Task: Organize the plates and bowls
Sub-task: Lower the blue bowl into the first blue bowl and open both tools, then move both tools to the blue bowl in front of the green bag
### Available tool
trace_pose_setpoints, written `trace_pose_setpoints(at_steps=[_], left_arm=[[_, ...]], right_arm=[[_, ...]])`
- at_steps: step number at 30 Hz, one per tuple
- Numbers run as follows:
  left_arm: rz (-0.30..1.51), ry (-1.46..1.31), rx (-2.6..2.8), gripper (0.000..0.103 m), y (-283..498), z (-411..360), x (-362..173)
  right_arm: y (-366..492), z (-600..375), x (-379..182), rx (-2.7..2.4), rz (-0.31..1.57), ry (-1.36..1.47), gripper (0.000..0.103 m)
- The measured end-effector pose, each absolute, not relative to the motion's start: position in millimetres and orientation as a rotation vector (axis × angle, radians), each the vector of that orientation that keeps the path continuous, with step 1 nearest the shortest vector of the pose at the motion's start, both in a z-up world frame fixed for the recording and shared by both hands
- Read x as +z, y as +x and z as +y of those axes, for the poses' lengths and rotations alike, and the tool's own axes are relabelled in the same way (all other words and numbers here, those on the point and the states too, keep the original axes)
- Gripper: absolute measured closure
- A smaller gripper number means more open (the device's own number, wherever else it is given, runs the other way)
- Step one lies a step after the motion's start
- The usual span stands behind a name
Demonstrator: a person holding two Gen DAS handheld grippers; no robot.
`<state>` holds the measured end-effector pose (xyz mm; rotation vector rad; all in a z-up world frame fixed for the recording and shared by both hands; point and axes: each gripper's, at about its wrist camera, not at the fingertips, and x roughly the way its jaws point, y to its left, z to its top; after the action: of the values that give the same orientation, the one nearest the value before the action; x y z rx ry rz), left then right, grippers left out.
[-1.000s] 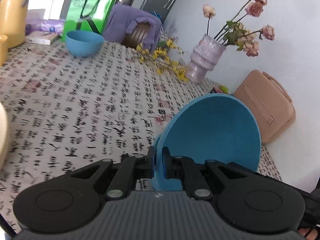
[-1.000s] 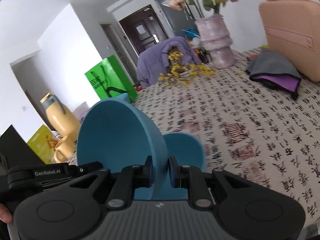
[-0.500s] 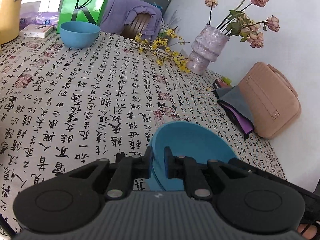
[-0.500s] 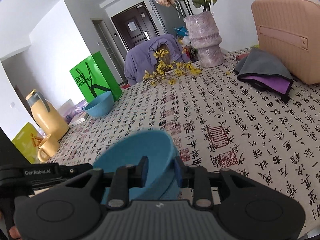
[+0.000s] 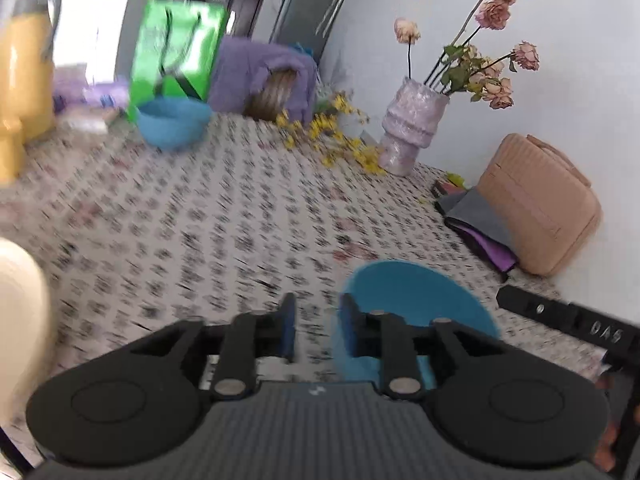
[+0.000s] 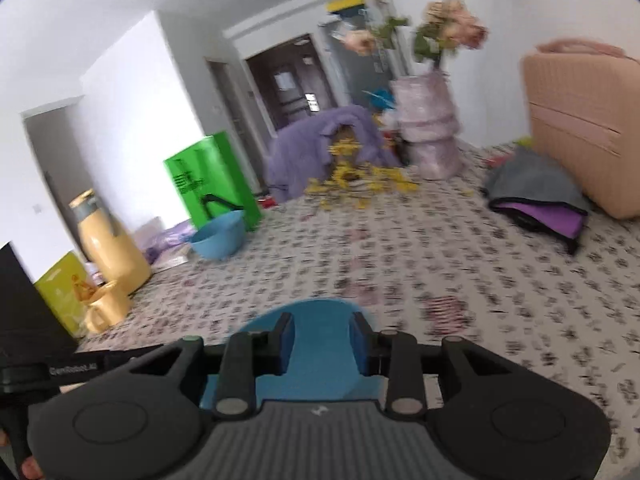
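Now that both grips were let go, blue bowl (image 5: pixel 416 300) is left sitting on table (image 5: pixel 240 220) at 5 o'clock. Left gripper (image 5: pixel 316 320) jaws opening, nothing between; right gripper (image 6: pixel 322 340) jaws opening astride rim, unpinched. Far bowl (image 5: pixel 174 122) at 11 likely handled next.

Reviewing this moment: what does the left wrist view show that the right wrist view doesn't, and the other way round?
Only the left wrist view: a cream object at its left edge, and the left gripper, jaws opening, with only tablecloth between them.

Only the right wrist view: a yellow-green box, a yellow mug, the ceiling, and the right gripper, jaws opening around the near blue bowl.

Both: that near blue bowl, the far blue bowl, green bag, yellow jug, vase and pink case.
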<state>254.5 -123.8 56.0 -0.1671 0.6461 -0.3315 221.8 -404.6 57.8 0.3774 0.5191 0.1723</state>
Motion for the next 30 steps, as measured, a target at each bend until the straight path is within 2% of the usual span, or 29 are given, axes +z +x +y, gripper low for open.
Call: trace_pose_setpoints(at_steps=[1,3,5,6,7,9,14,16,19,21,24,30], left_arm=[[0.62,-0.136,-0.319,0.06,248,-117,57],[0.582,-0.079,-0.297,0.056,234,-102,58],[0.564,-0.05,-0.264,0.046,223,-85,58],[0.558,-0.047,-0.246,0.037,218,-75,58],[0.55,-0.044,-0.219,0.033,213,-63,57],[0.543,-0.028,-0.166,0.032,207,-42,56],[0.545,-0.063,-0.075,0.026,208,8,55],[0.545,-0.069,-0.063,0.022,213,23,56],[0.556,-0.084,-0.095,0.02,228,42,61],[0.564,-0.147,-0.182,0.013,250,58,71],[0.621,-0.219,-0.258,0.012,305,78,93],[0.718,-0.216,-0.288,0.011,447,95,128]], right_arm=[[222,-395,58,0.198,0.523,0.367,0.068],[225,-372,57,0.258,0.54,0.345,0.067],[229,-349,56,0.31,0.559,0.321,0.066],[231,-335,55,0.344,0.57,0.309,0.063],[233,-322,54,0.371,0.577,0.299,0.06],[237,-294,52,0.424,0.598,0.274,0.056],[249,-233,46,0.501,0.638,0.233,0.055],[253,-219,45,0.508,0.645,0.238,0.047],[264,-203,46,0.495,0.67,0.245,0.045],[282,-199,53,0.509,0.692,0.255,0.043],[325,-202,76,0.517,0.711,0.303,0.033],[456,-207,129,0.487,0.761,0.351,0.033]])
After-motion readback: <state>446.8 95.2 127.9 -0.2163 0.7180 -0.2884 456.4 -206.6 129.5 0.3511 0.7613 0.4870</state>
